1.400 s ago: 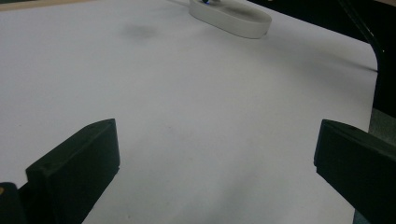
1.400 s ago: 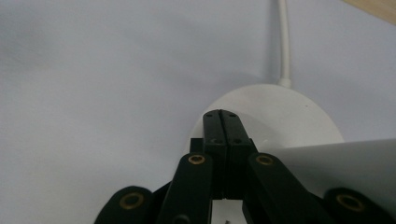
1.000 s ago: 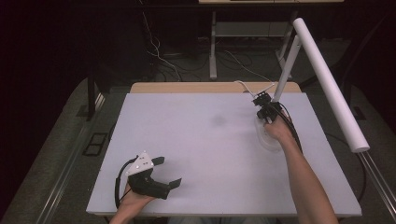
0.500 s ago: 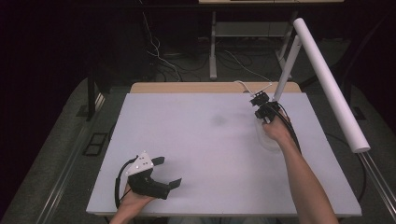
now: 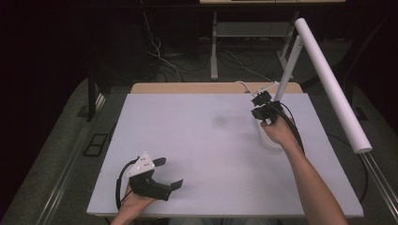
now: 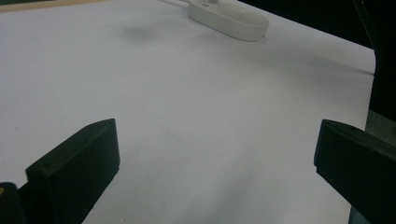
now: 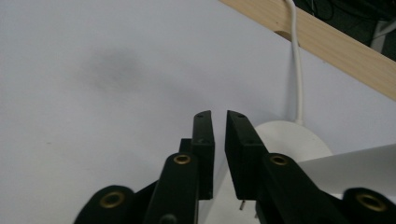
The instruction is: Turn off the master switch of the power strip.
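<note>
A white desk lamp stands at the table's right side: a round base [image 5: 271, 142], a slanted stem [image 5: 287, 70] and a long tube head [image 5: 331, 84]. My right gripper [image 5: 256, 107] hovers just above the base's far edge, beside the foot of the stem. In the right gripper view its jaws [image 7: 219, 114] have just been opening and stand a narrow gap apart with nothing between them, and the base [image 7: 292, 135] lies right behind them. My left gripper [image 5: 171, 172] rests at the front left, wide open [image 6: 215, 163] and empty, facing the base [image 6: 229, 18].
The white tabletop [image 5: 197, 122] has a faint dark smudge [image 5: 219, 121] near its middle. The lamp's white cable [image 7: 297, 60] runs over the wooden back edge [image 7: 327, 37]. Cables and a stand's legs lie on the floor behind the table.
My right gripper has lifted a little and drifted slightly left, away from the lamp's base. The left gripper has stayed put.
</note>
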### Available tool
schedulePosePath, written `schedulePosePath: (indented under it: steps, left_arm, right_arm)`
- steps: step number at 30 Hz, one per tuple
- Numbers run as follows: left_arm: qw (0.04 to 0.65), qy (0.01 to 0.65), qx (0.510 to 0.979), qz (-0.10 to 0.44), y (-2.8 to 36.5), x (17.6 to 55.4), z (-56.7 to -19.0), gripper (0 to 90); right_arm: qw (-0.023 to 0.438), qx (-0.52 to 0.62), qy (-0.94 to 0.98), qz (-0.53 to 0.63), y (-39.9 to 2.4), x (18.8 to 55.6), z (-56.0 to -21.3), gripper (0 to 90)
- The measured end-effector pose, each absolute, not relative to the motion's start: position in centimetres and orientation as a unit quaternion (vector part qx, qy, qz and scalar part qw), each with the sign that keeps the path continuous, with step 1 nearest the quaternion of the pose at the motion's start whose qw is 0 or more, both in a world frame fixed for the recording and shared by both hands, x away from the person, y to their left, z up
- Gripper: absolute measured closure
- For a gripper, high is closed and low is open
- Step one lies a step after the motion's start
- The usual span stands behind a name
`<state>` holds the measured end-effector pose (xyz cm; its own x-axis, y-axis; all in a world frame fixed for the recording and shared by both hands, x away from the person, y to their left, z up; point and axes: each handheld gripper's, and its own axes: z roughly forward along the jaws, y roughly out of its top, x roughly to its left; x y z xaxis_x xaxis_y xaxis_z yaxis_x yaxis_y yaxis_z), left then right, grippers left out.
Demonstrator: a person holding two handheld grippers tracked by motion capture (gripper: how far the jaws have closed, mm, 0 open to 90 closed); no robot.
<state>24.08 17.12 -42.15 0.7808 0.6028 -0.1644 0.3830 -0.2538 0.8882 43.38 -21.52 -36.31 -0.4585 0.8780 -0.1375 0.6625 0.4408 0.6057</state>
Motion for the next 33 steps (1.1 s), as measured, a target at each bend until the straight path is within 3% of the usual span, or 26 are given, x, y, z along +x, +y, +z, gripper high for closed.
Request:
schedulePosePath:
  steps: [12,16,19,33]
  left_arm:
    - [0.523,0.314,0.785,0.105,17.0,24.2,-42.2,0.0]
    - [0.523,0.313,0.786,0.105,16.9,24.2,-42.2,0.0]
    - [0.521,0.313,0.787,0.105,16.9,24.2,-42.2,0.0]
    - [0.522,0.314,0.786,0.104,16.8,24.2,-42.3,0.0]
  right_arm:
    - [0.193,0.459,0.814,0.298,-21.5,39.5,-35.2,36.7]
    - [0.175,0.448,0.818,0.316,-21.9,38.0,-35.1,10.8]
    - [0.169,0.442,0.816,0.331,-22.2,36.7,-35.1,0.2]
    - [0.146,0.430,0.801,0.391,-24.4,32.0,-36.4,0.1]
